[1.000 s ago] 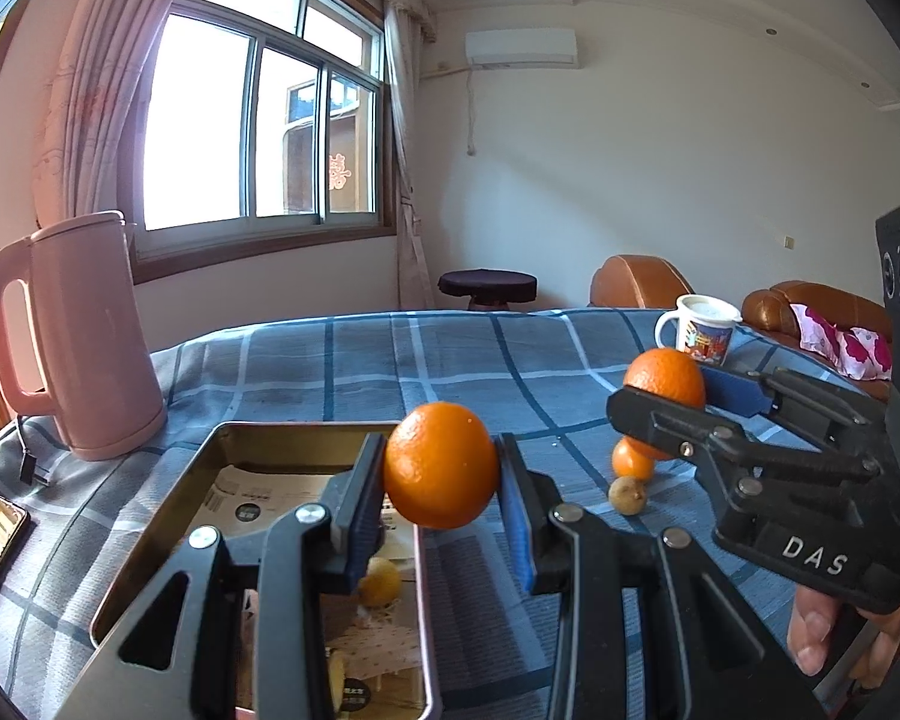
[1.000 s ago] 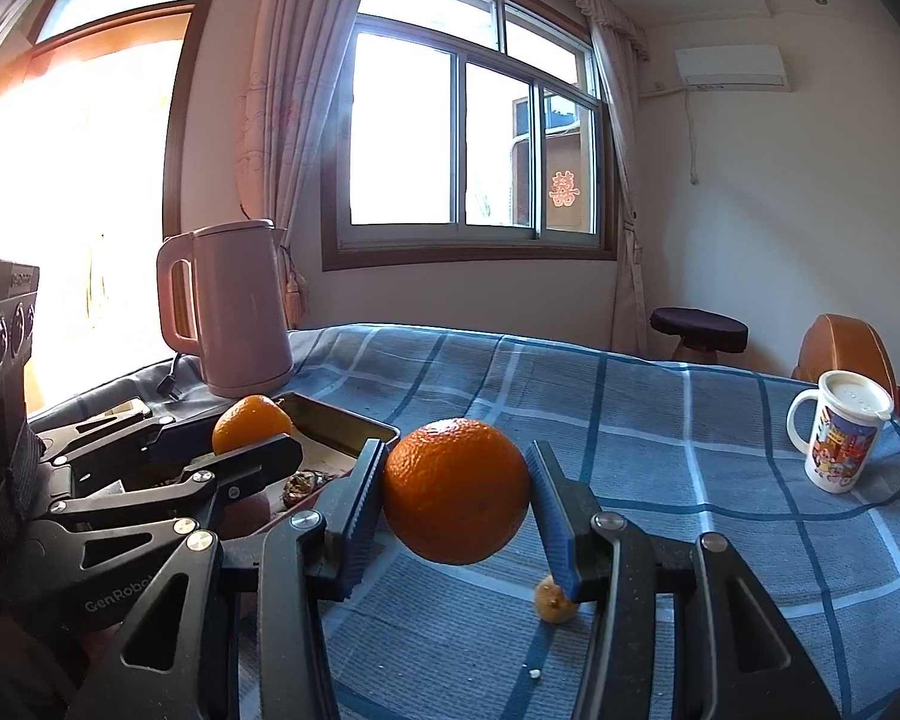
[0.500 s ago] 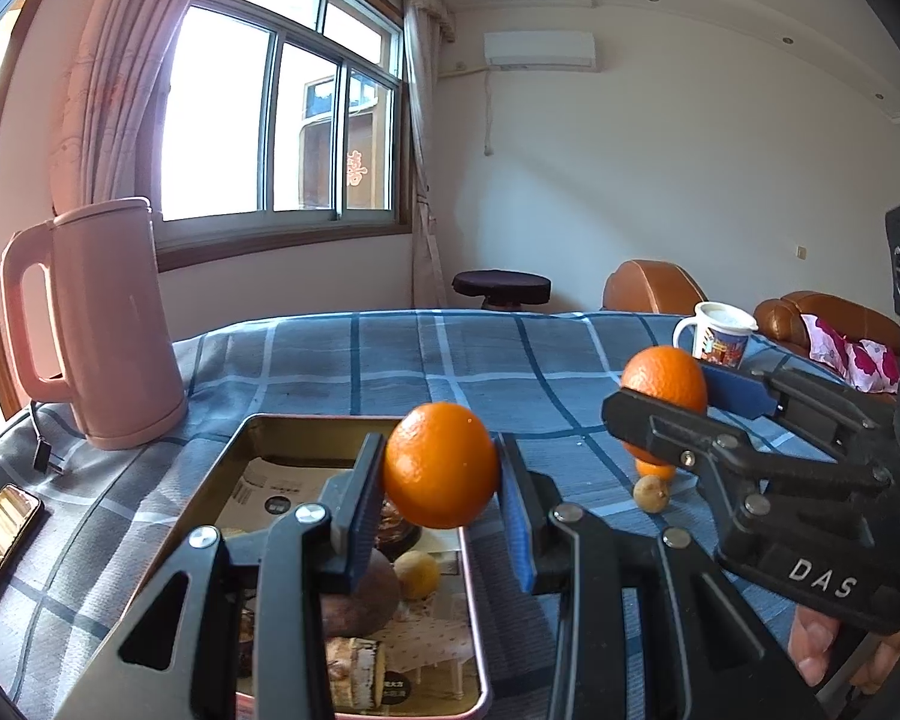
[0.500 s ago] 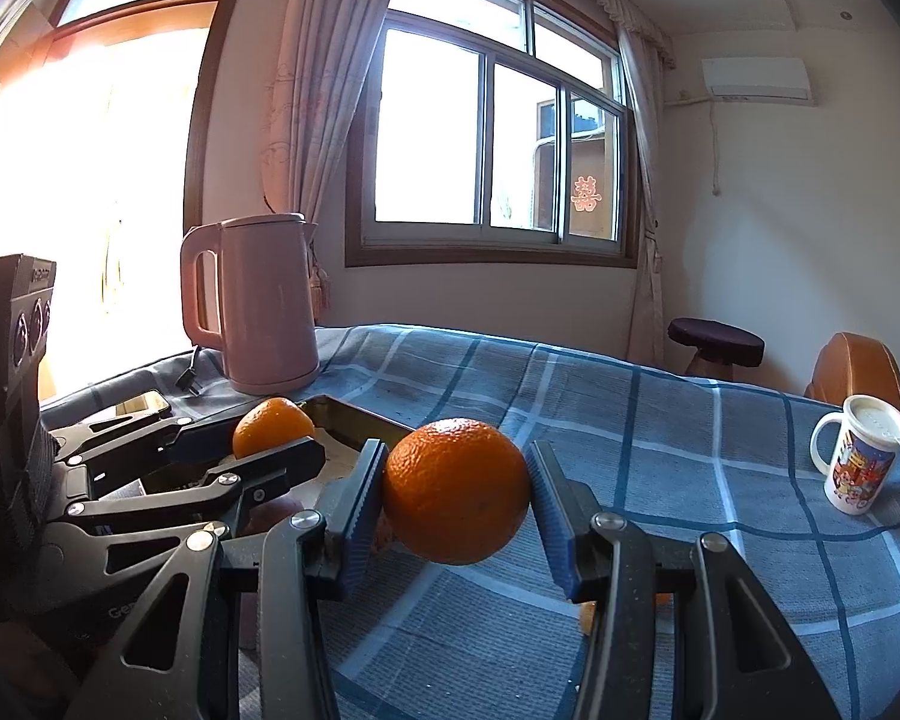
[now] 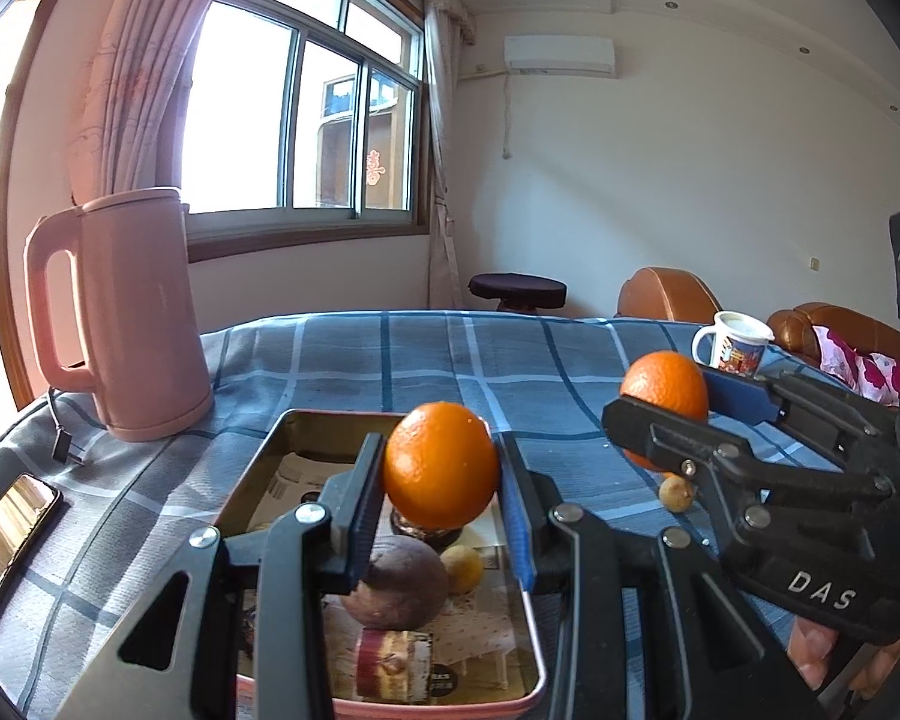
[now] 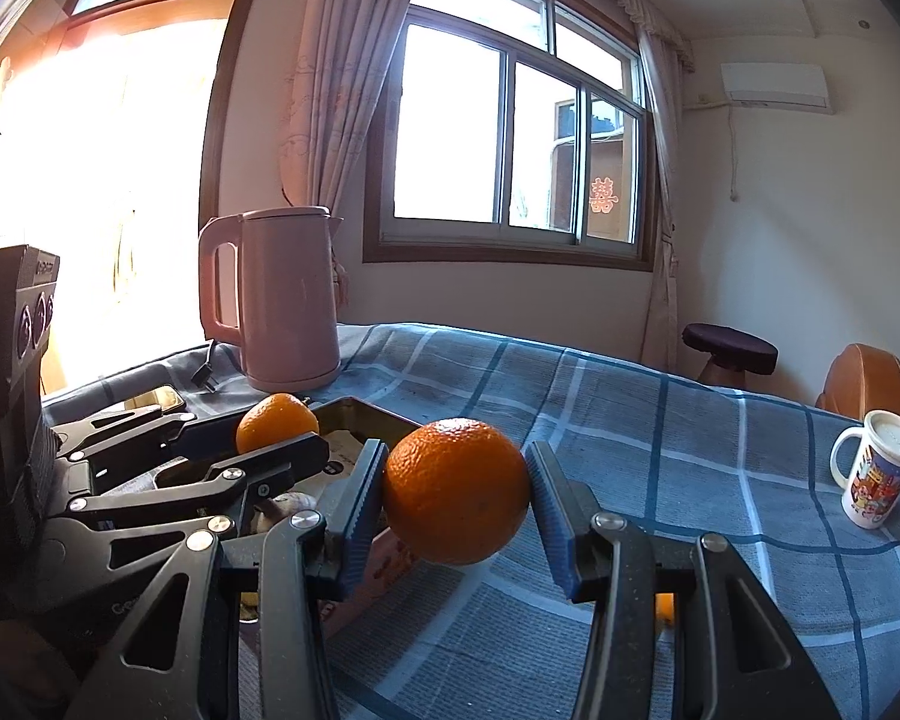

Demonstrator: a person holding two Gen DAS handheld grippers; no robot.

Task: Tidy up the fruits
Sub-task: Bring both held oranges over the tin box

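Note:
My left gripper [image 5: 441,483] is shut on an orange [image 5: 432,450] and holds it in the air above the far half of a metal tray [image 5: 303,420]. A round brown fruit [image 5: 399,585] and a small yellow fruit [image 5: 463,567] lie in the tray. My right gripper [image 6: 457,516] is shut on a bigger orange [image 6: 450,480], lifted over the cloth just right of the tray [image 6: 371,411]. In the left wrist view the right gripper [image 5: 665,399] and its orange [image 5: 660,378] hang at the right. In the right wrist view the left gripper [image 6: 277,433] and its orange [image 6: 273,417] are at the left.
A pink kettle [image 5: 129,324] with its cord stands beyond the tray on the left, and a phone [image 5: 6,540] lies near the left edge. A small brownish fruit [image 5: 675,492] sits on the blue checked cloth [image 5: 450,360]. A printed mug [image 6: 876,477] stands far right. A wrapped packet [image 5: 390,663] lies in the tray.
Both grippers have moved left with their oranges. The tray has slid under the left gripper in its view, and the kettle now looks closer in both views.

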